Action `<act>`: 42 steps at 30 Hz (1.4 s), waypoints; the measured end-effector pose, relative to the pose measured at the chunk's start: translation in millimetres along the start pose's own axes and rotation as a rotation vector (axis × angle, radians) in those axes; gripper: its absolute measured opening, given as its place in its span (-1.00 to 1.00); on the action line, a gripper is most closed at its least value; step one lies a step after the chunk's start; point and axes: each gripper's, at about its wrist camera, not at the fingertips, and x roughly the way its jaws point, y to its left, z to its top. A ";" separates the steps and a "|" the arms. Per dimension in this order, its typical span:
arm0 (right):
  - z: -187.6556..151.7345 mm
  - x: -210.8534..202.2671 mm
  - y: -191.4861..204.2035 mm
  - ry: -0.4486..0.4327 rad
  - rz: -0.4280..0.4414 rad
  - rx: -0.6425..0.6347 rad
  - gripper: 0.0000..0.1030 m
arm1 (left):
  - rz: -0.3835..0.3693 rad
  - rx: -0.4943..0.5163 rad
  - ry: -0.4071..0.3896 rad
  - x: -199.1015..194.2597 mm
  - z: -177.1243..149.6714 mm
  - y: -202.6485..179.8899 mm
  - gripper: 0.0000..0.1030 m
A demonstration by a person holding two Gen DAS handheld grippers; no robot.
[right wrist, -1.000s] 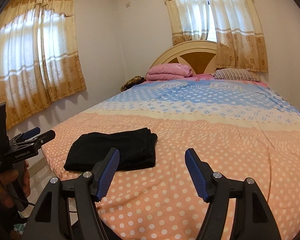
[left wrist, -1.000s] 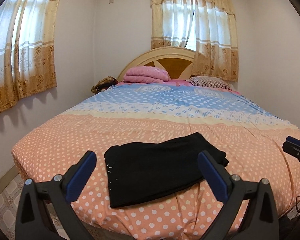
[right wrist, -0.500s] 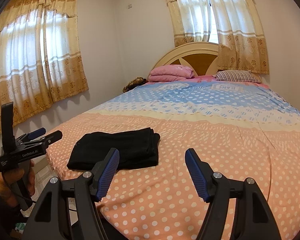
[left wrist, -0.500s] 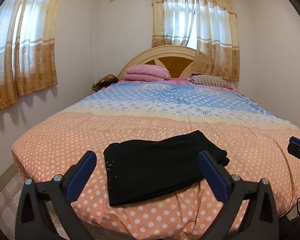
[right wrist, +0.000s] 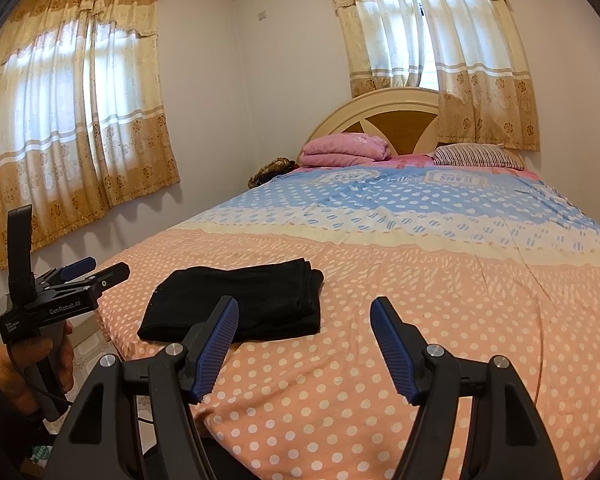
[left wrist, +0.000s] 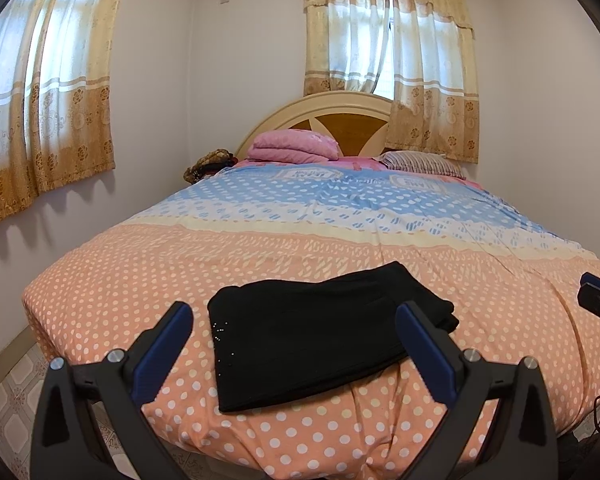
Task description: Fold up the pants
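Pants (left wrist: 320, 328) lie folded into a compact black rectangle near the foot edge of the bed (left wrist: 340, 240), suggesting the folding is done. The left gripper (left wrist: 292, 340) frames them from above without touching, jaws spread wide; the right gripper (right wrist: 304, 336) hovers beside them, also agape and empty.

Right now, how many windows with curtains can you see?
2. One curtained window is on the left wall; the other curtained window is behind the headboard. More may be out of view.
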 end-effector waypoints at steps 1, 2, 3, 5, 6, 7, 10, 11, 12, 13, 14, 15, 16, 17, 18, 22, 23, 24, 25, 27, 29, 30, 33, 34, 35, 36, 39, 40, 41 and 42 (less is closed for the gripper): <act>-0.2 0.3 0.3 0.001 0.001 -0.001 0.36 | -0.001 0.000 0.000 0.0 0.1 -0.2 1.00; -0.2 0.5 -0.2 0.001 0.001 -0.001 0.36 | 0.000 0.000 0.001 0.0 0.1 -0.4 1.00; -0.2 0.9 0.2 0.003 0.002 -0.002 0.36 | 0.000 0.000 0.002 0.1 0.0 -0.3 1.00; -0.2 1.1 0.6 0.003 0.003 -0.002 0.36 | -0.001 0.001 0.002 -0.3 -0.2 -0.9 1.00; -0.4 1.1 0.6 0.003 0.003 -0.002 0.36 | -0.001 0.002 0.002 -0.5 0.1 -1.8 1.00; -0.2 1.4 1.1 0.002 0.004 -0.003 0.36 | -0.001 0.001 0.003 -0.6 0.0 -2.0 1.00; -0.3 1.3 1.3 0.002 0.005 -0.003 0.36 | -0.002 0.000 0.004 -0.7 0.1 -2.5 1.00; -0.5 1.2 1.3 0.003 0.004 -0.003 0.36 | -0.001 0.001 0.005 -0.2 0.1 -2.1 1.00; -0.5 1.2 1.4 0.003 0.004 -0.003 0.36 | -0.001 0.001 0.006 0.0 0.0 -2.6 1.00; -0.3 1.2 1.6 0.002 0.005 -0.003 0.36 | -0.001 0.001 0.007 0.0 0.0 -2.8 1.00; -0.4 1.1 1.5 0.002 0.004 -0.003 0.36 | 0.000 0.002 0.008 0.1 0.0 -3.3 1.00; -0.3 1.2 1.7 0.002 0.004 -0.004 0.36 | 0.001 0.004 0.009 0.1 0.1 -4.0 1.00; -0.3 1.2 2.0 0.001 0.004 -0.004 0.36 | -0.001 0.004 0.009 0.4 0.2 -3.8 1.00; -0.6 1.2 2.3 0.000 0.004 -0.005 0.36 | 0.000 0.005 0.010 0.5 0.2 -3.9 1.00; -1.3 1.2 2.3 0.000 0.005 -0.006 0.36 | 0.004 0.007 0.010 0.8 0.2 -4.0 1.00; -2.0 1.3 3.1 -0.001 0.005 -0.008 0.36 | 0.006 0.009 0.005 -0.7 1.5 -3.3 1.00; -2.3 1.1 3.5 -0.003 0.005 -0.008 0.36 | 0.009 0.007 -0.001 -2.0 2.0 -3.3 1.00; -2.2 0.7 4.3 -0.007 0.004 -0.011 0.36 | 0.018 0.004 -0.010 -3.4 2.4 -2.8 1.00; -2.6 -0.1 5.4 -0.010 0.004 -0.013 0.36 | 0.027 0.002 -0.020 -5.0 2.8 -2.5 1.00; -2.9 -1.2 6.0 -0.017 0.004 -0.019 0.36 | 0.020 0.000 -0.028 -7.1 4.0 -2.4 1.00; -3.0 -1.7 7.3 -0.020 0.005 -0.026 0.36 | 0.019 -0.003 -0.031 -7.4 4.8 -2.2 1.00; -3.4 -1.7 7.9 -0.020 0.005 -0.029 0.36 | 0.019 -0.002 -0.032 -7.5 4.8 -2.2 1.00; -4.7 -0.6 8.5 -0.016 0.005 -0.036 0.36 | 0.018 -0.005 -0.021 -5.4 4.5 -2.3 1.00; -5.3 0.0 8.9 -0.015 0.007 -0.036 0.36 | 0.020 -0.007 -0.014 -4.0 4.5 -1.9 1.00; -4.5 -0.5 8.9 -0.014 0.008 -0.037 0.36 | 0.024 -0.011 -0.008 -2.3 4.2 -0.9 1.00; -4.7 -0.7 9.4 -0.014 0.008 -0.037 0.36 | 0.023 -0.014 -0.001 -0.5 4.3 -0.4 1.00; -4.9 -0.4 9.9 -0.013 0.007 -0.036 0.36 | 0.018 -0.026 0.016 2.0 3.3 1.6 1.00; -5.3 -0.4 9.7 -0.011 0.007 -0.036 0.36 | 0.018 -0.027 0.021 2.8 2.9 2.0 1.00; -5.7 -0.1 9.5 -0.010 0.008 -0.035 0.36 | 0.019 -0.024 0.022 3.1 2.4 1.7 1.00; -6.1 0.2 9.4 -0.008 0.008 -0.035 0.36 | 0.020 -0.019 0.022 2.9 1.7 1.2 1.00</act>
